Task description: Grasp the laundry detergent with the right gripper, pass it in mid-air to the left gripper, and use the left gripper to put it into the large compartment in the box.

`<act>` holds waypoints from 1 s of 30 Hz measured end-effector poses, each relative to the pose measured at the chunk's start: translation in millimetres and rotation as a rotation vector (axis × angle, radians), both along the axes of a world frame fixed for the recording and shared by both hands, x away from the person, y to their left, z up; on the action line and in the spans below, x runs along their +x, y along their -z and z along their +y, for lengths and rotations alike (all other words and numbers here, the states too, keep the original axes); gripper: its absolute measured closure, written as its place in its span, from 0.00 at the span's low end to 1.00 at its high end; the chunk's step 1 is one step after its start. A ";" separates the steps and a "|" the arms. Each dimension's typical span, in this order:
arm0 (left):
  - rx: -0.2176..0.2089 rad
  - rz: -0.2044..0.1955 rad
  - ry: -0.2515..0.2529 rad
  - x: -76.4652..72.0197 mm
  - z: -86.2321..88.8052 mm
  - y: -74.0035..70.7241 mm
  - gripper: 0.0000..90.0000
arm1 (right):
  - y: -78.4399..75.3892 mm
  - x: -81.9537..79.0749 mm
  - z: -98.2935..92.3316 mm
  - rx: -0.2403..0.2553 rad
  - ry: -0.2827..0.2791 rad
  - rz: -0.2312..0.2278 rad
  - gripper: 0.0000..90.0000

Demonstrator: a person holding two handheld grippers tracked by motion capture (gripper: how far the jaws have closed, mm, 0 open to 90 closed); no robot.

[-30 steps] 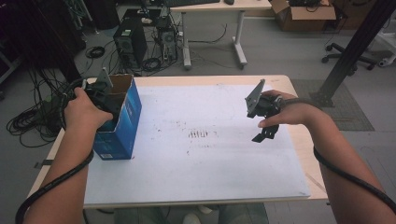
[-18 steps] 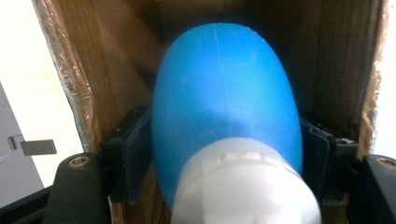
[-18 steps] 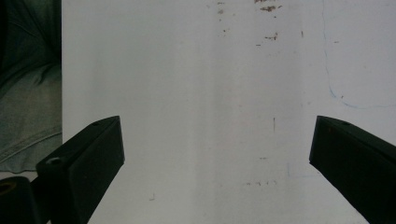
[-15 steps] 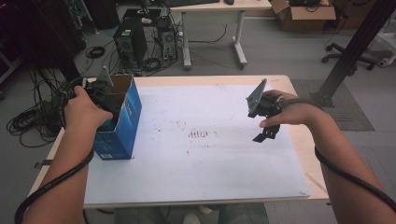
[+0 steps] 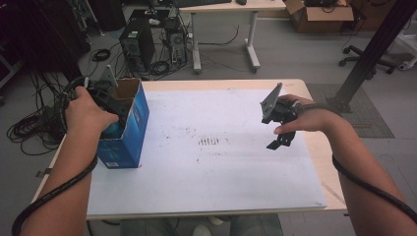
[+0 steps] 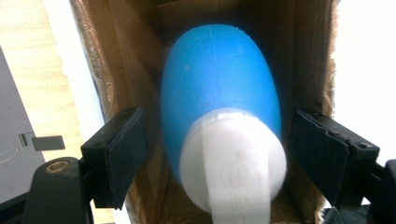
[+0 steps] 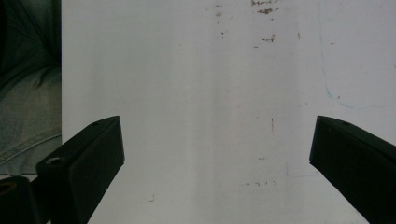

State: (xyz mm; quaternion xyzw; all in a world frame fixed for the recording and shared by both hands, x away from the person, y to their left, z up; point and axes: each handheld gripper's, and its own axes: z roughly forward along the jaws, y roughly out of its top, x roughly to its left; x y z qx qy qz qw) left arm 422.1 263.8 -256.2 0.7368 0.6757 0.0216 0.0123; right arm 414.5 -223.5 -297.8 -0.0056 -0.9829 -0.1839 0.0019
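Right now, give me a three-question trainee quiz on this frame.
1. True or false: the left gripper clamps the blue bottle.
2. Where does the bottle sit? A) on the white sheet B) inside the blue box C) on the floor
3. What lies between the jaws of the right gripper?

Key: 1 false, both pads stand clear of it after just opening. 2 B. 3 Nothing; open over the white sheet.

White sheet (image 5: 206, 162) on wooden table (image 5: 319, 162) — computer towers (image 5: 137, 46), cables (image 5: 29, 123) behind.
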 end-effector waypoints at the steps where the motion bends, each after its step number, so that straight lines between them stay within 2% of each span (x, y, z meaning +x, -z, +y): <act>1: -0.004 -0.004 0.002 -0.1 0.2 -1.2 0.22 | -0.2 -0.1 0.2 0.001 -0.001 0.001 0.04; 6: -0.005 -0.014 0.002 -1.6 1.9 -6.6 0.19 | -0.5 0.0 0.6 0.000 -0.001 -0.002 0.03; 12: 0.003 -0.041 0.046 -4.9 -0.2 -17.4 0.11 | -3.2 0.4 0.2 0.001 0.000 -0.005 0.03; 15: -0.005 -0.058 0.087 -6.0 -2.3 -26.9 0.04 | -5.5 0.2 0.5 0.002 -0.001 -0.010 0.04; 19: -0.013 -0.096 0.138 -7.8 -8.1 -45.1 0.03 | -7.5 -0.2 0.1 0.003 0.002 -0.013 0.03; 20: -0.013 -0.098 0.150 -8.1 -9.6 -48.5 0.00 | -7.4 -0.2 0.0 0.002 0.003 -0.013 0.03; 25: -0.017 -0.105 0.206 -9.3 -16.9 -63.3 0.00 | -6.6 -0.4 -0.2 0.003 0.005 -0.011 0.04; 27: -0.016 -0.107 0.237 -10.3 -20.1 -69.2 0.00 | -6.6 -0.4 -0.5 0.004 0.005 -0.012 0.04; 30: -0.034 -0.120 0.315 -11.8 -26.4 -78.2 0.00 | -7.4 -0.2 -0.9 0.003 0.006 -0.013 0.04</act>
